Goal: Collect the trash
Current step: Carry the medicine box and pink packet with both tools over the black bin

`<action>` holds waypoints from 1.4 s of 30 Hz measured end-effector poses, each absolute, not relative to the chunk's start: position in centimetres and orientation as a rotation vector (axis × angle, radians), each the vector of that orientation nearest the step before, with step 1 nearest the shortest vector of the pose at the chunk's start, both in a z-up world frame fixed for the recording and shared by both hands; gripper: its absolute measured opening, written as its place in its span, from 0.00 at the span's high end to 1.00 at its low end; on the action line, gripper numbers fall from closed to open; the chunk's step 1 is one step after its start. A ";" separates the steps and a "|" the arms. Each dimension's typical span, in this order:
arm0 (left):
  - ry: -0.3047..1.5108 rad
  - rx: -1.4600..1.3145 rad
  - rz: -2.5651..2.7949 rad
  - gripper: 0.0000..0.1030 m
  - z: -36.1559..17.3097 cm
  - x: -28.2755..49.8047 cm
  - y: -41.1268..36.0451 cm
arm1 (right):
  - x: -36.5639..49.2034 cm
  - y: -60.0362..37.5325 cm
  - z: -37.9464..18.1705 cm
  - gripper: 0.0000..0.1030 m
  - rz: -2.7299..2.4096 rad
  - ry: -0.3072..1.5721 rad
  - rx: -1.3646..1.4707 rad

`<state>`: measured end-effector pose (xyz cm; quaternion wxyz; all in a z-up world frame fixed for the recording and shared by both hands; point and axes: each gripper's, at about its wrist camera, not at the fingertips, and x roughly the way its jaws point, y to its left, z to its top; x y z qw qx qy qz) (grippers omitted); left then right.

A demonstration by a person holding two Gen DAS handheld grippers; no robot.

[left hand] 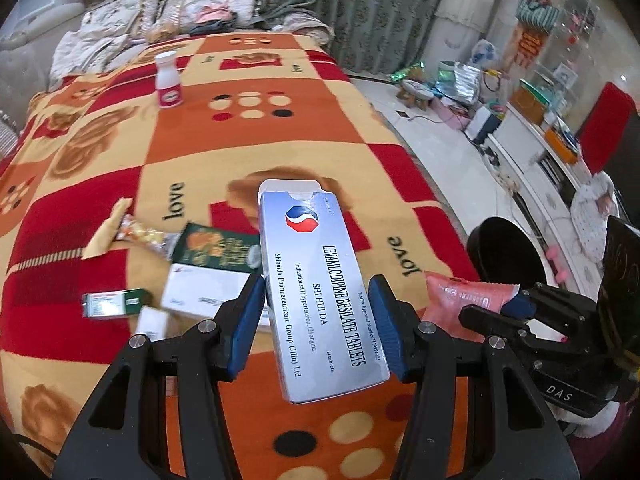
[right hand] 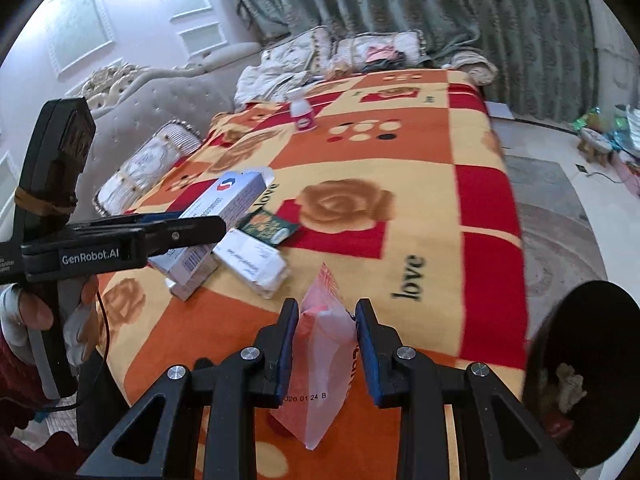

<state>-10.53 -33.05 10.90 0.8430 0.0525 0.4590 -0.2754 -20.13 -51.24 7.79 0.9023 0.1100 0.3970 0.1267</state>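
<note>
While over the bed (left hand: 120, 152):
Left gripper (left hand: 316, 320): jaws grasping tablet box (left hand: 316, 280), frame centre.
Right gripper (right hand: 326, 344): jaws clenched on pink packet (right hand: 324, 360).

A home bedroom: blanket-covered bed (right hand: 480, 216), tufted headboard (right hand: 168, 96), pillows (left hand: 208, 10), heavy curtains (right hand: 400, 0).

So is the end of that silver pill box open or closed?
Open. The silver pill box, held in the left gripper, has its far end flap sticking up, untucked, with a torn edge.

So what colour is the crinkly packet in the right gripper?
Translucent pink packet, best seen in the right wrist view.
</note>
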 end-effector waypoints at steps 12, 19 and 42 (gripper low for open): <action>0.973 0.157 -0.654 0.50 10.8 -11.9 -37.9 | -22.2 -55.3 8.7 0.73 0.189 0.778 0.266; 0.967 0.182 -0.700 0.49 10.9 -13.0 -40.7 | -23.6 -57.9 9.4 0.73 0.132 0.753 0.287; 1.002 0.203 -0.827 0.50 10.0 -14.4 -47.1 | -25.3 -63.1 9.8 0.73 -0.022 0.754 0.297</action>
